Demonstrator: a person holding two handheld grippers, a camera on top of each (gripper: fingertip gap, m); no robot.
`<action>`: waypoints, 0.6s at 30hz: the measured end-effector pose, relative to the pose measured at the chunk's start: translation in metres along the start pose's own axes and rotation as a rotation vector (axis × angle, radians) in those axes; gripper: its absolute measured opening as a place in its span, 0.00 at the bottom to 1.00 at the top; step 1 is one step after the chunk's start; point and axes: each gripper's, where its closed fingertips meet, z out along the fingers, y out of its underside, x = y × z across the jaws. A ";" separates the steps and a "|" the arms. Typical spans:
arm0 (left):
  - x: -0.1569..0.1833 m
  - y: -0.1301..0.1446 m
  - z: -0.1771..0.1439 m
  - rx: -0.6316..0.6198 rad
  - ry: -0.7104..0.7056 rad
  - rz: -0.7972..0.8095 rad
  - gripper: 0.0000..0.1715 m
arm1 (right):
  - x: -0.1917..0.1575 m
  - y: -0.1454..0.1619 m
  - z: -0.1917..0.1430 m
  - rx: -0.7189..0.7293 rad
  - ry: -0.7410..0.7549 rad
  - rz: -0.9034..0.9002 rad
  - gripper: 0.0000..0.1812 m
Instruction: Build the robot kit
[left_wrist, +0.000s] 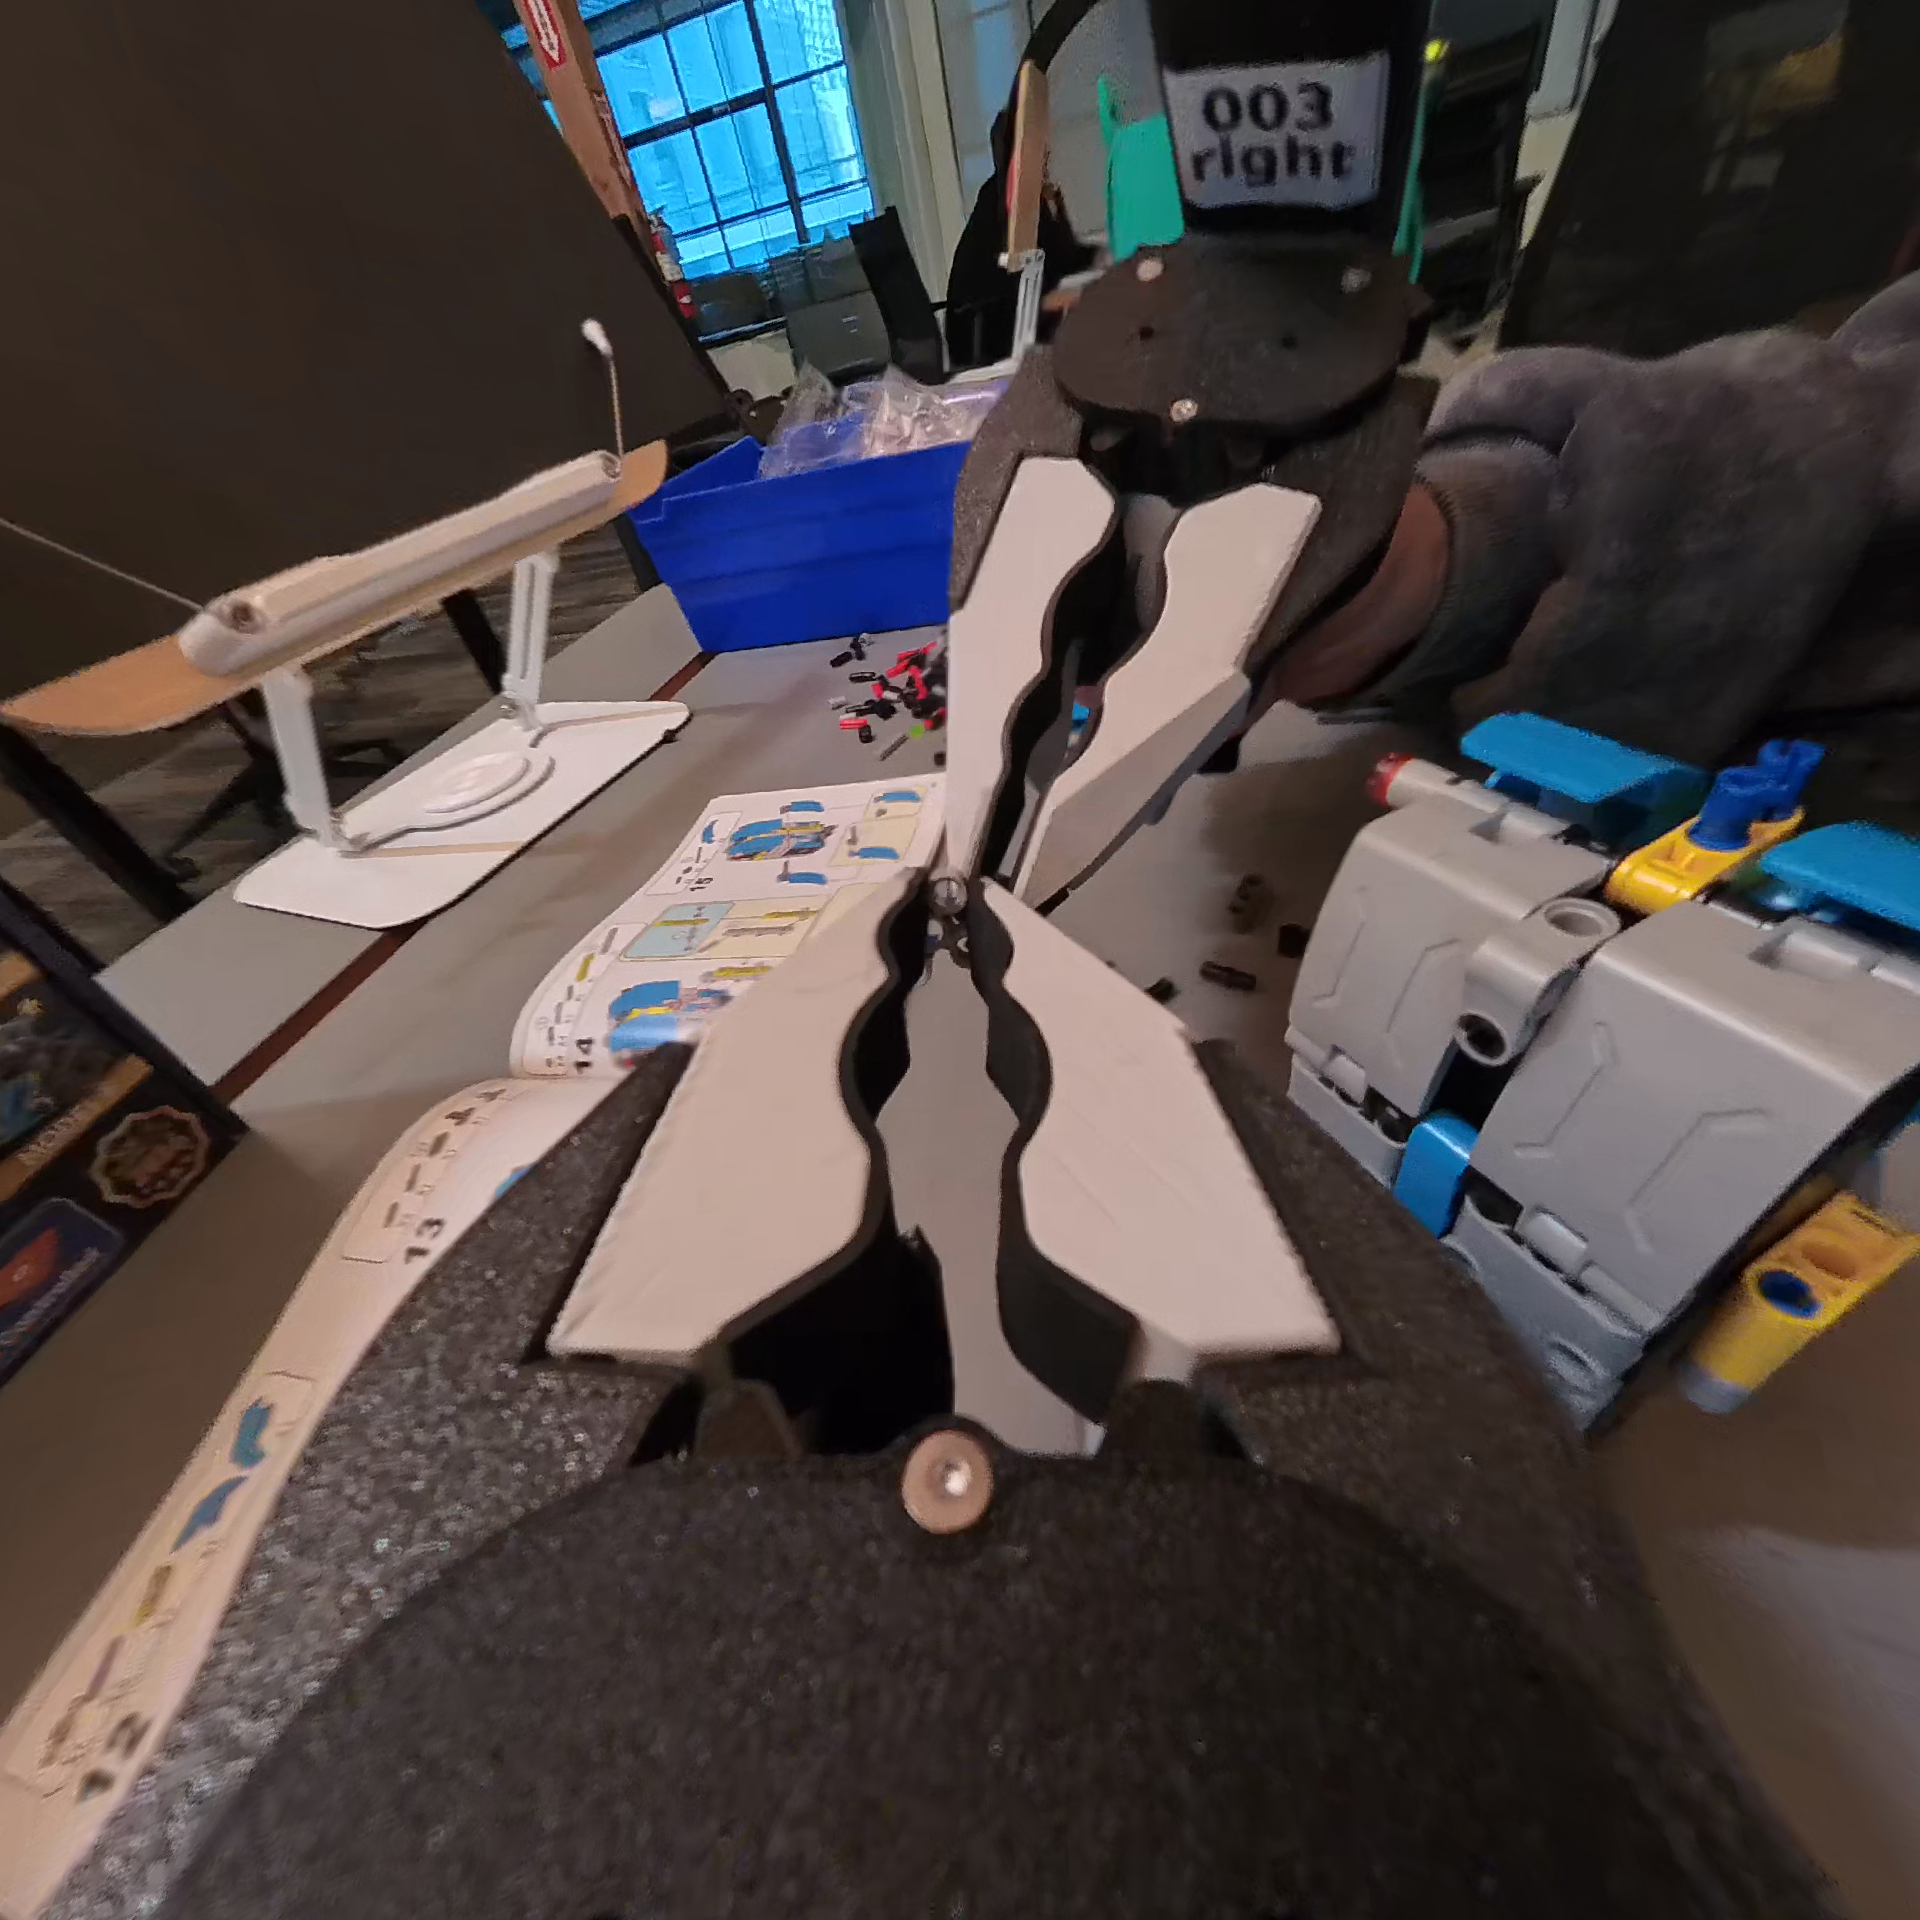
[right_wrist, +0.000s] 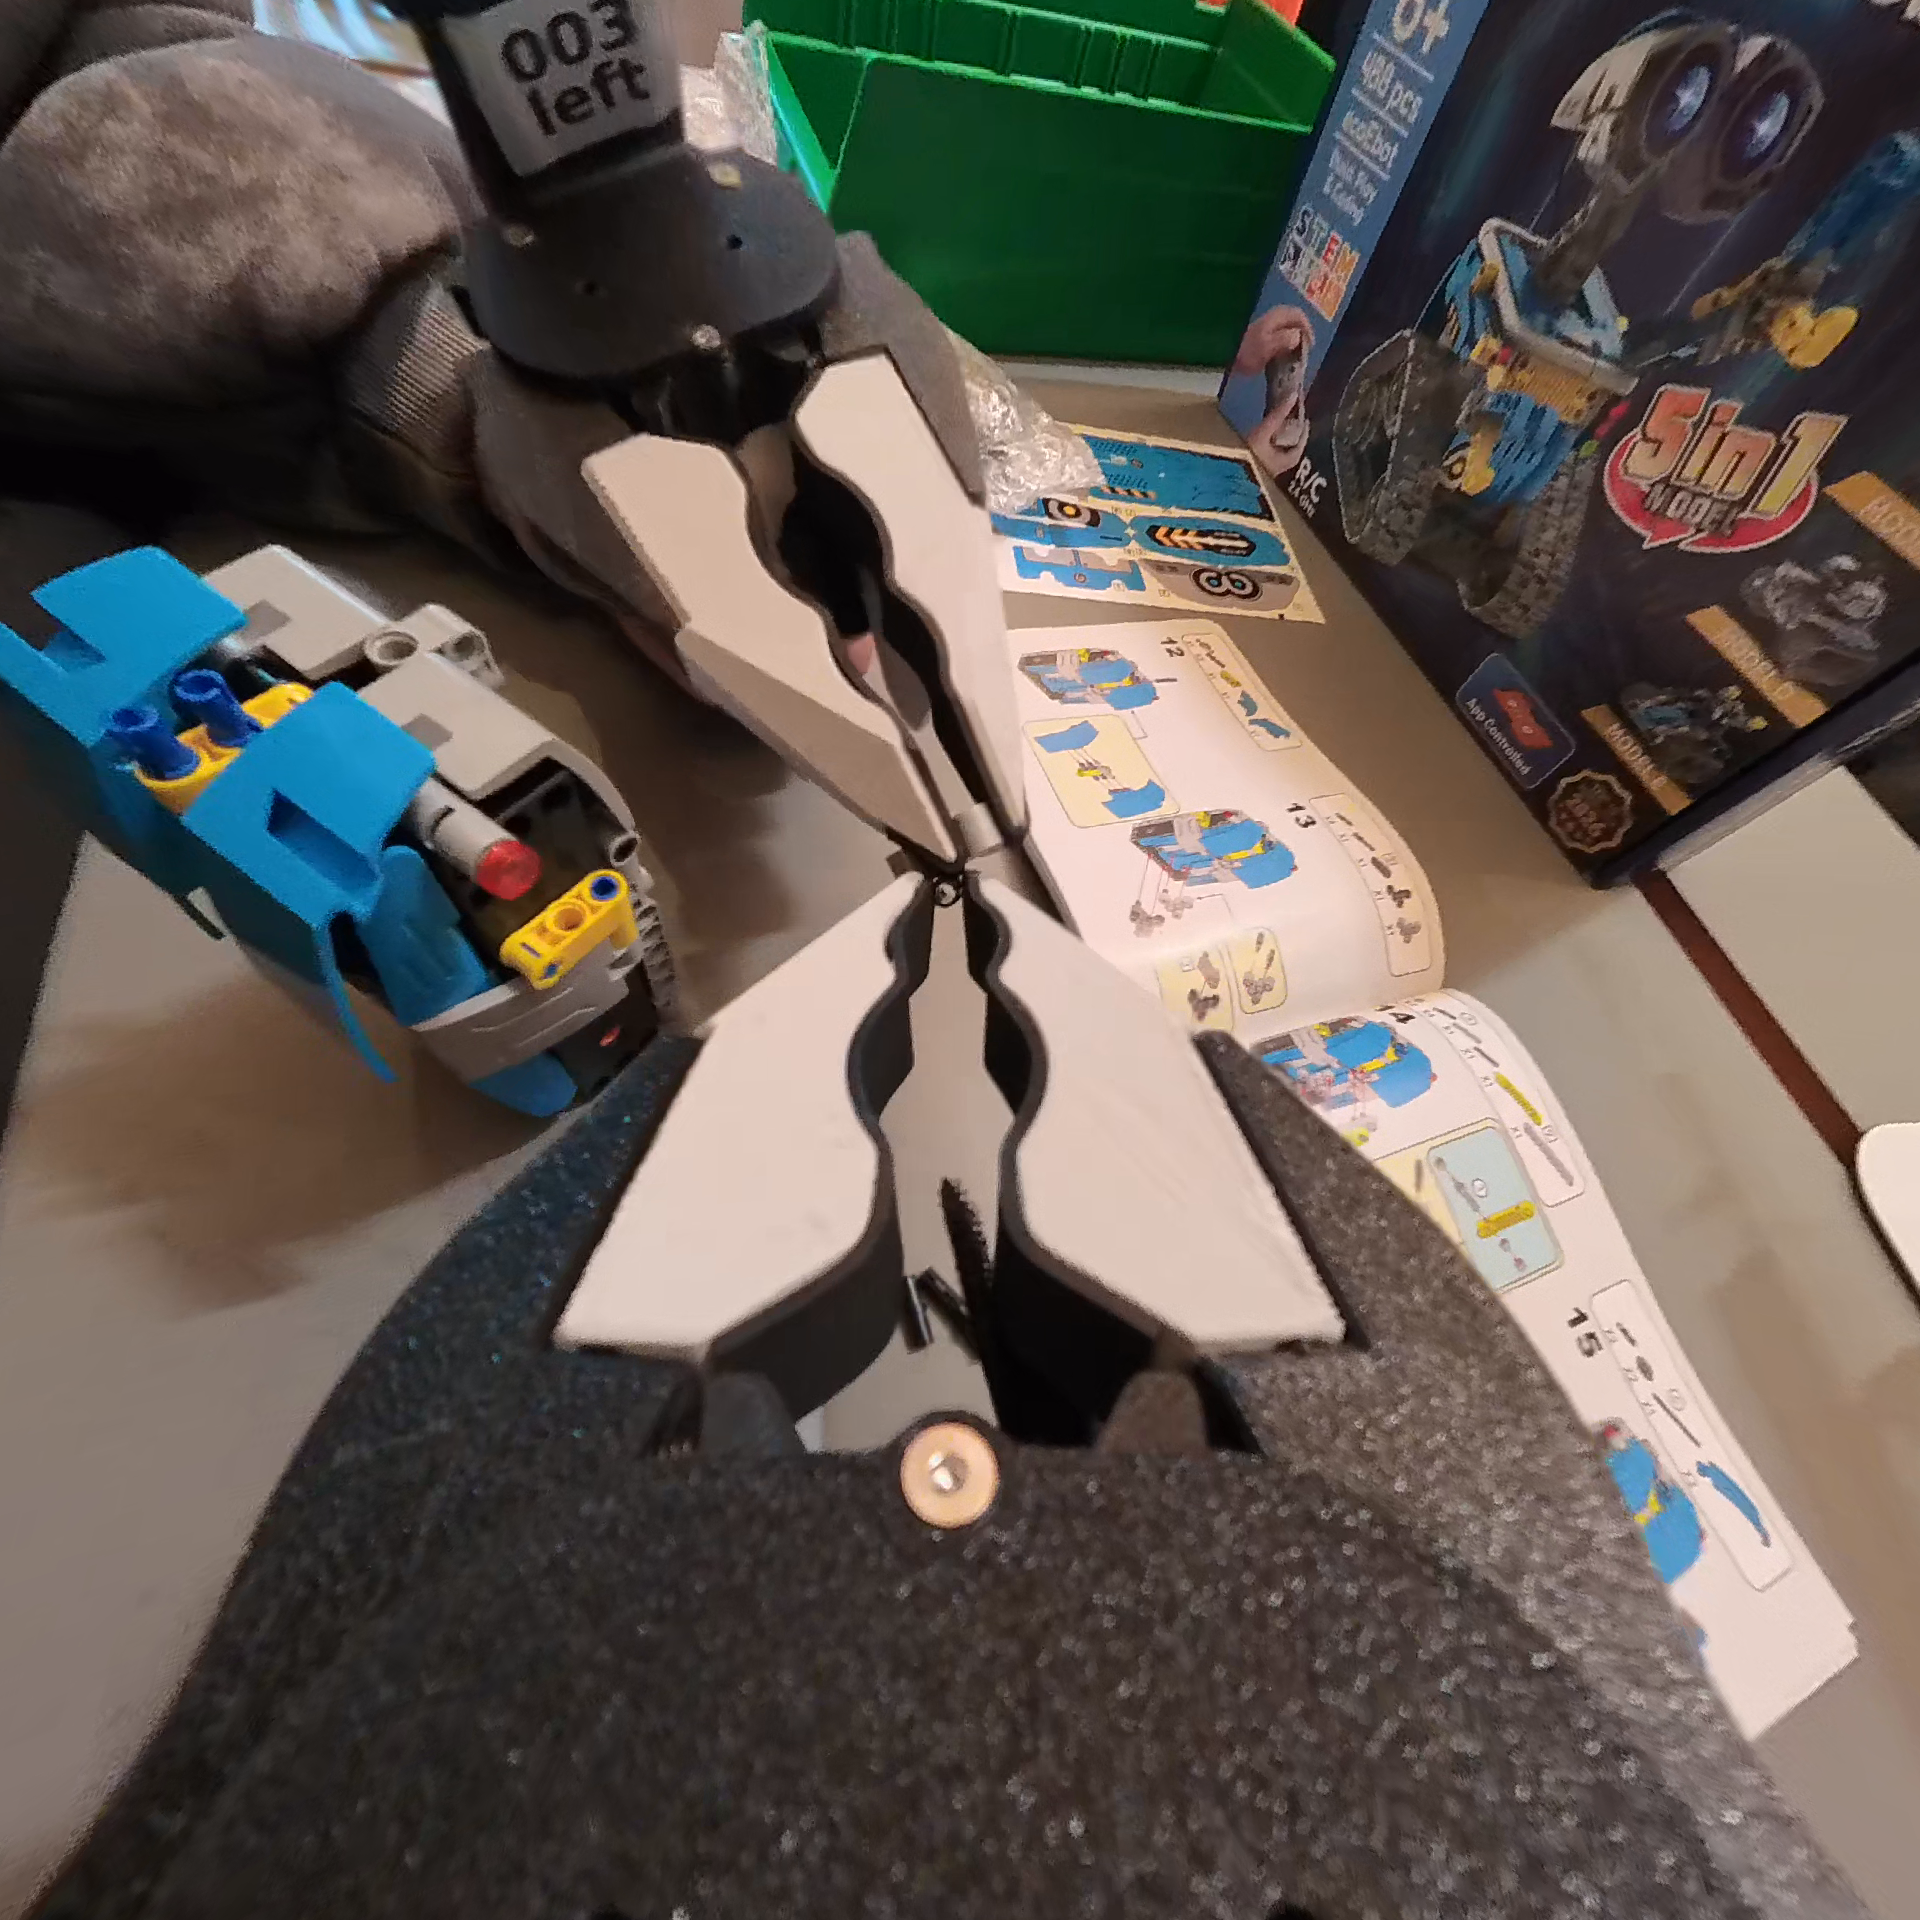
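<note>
1. The left gripper (left_wrist: 948, 902), at frame centre in the left wrist view, has its fingers pressed together on a tiny grey part (left_wrist: 948, 894).
2. The right gripper (right_wrist: 943, 885) meets it tip to tip, fingers pinched on a small dark piece (right_wrist: 945, 891); a small grey pin (right_wrist: 977, 826) sits between the other gripper's tips there.
3. An open instruction booklet (right_wrist: 1247, 862) lies under both on the grey table (right_wrist: 260, 1299).
4. A grey, blue and yellow brick model (left_wrist: 1538, 1039) sits mid-right in the left view.
5. Farther up: a blue bin (left_wrist: 800, 551), a white stand (left_wrist: 457, 800), a green bin (right_wrist: 1039, 197) and a printed box (right_wrist: 1621, 416).
</note>
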 end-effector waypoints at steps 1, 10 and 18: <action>-0.001 -0.001 -0.001 0.013 0.019 -0.034 0.04 | 0.000 -0.002 0.000 0.013 0.004 -0.007 0.03; -0.003 -0.040 -0.022 0.323 0.349 -0.612 0.04 | 0.003 -0.052 -0.025 0.357 -0.054 0.062 0.02; -0.001 -0.054 -0.029 0.447 0.537 -0.901 0.04 | -0.001 -0.066 -0.027 0.397 0.031 -0.074 0.02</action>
